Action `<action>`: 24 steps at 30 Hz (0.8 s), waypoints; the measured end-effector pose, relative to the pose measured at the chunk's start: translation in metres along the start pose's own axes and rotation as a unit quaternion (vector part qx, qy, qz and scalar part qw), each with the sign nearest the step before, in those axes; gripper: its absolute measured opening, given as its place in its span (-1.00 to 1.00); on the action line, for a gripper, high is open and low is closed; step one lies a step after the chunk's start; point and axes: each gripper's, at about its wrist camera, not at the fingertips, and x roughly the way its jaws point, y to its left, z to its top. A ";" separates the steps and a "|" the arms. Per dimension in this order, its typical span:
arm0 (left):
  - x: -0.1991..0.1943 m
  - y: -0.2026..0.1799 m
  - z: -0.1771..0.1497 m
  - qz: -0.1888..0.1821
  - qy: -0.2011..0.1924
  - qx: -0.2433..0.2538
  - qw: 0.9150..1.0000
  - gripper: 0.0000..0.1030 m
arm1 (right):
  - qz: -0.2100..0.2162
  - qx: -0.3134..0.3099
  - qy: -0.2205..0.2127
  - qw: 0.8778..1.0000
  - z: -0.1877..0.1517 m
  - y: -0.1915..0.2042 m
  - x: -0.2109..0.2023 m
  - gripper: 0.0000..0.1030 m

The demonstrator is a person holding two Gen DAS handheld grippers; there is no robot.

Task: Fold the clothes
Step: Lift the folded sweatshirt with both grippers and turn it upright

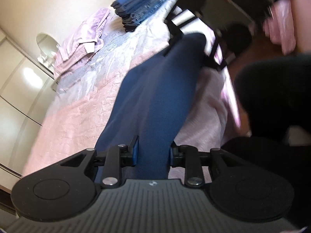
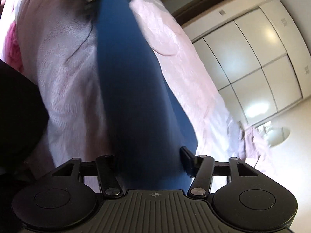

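A dark blue garment is stretched taut between my two grippers above a pink bed cover. My left gripper is shut on one end of it. In the left wrist view my right gripper is at the far end, blurred. In the right wrist view my right gripper is shut on the same blue garment, which runs up to the left gripper at the top, partly out of frame. The bed cover lies beneath.
A stack of folded blue clothes and a crumpled lilac garment lie at the far end of the bed. White wardrobe doors stand beside the bed. A dark-clothed person is on the right.
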 end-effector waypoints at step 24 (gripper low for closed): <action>0.036 -0.038 -0.007 0.103 0.087 0.093 0.986 -0.58 | -0.026 -0.072 0.015 0.997 0.022 0.018 0.016 -0.11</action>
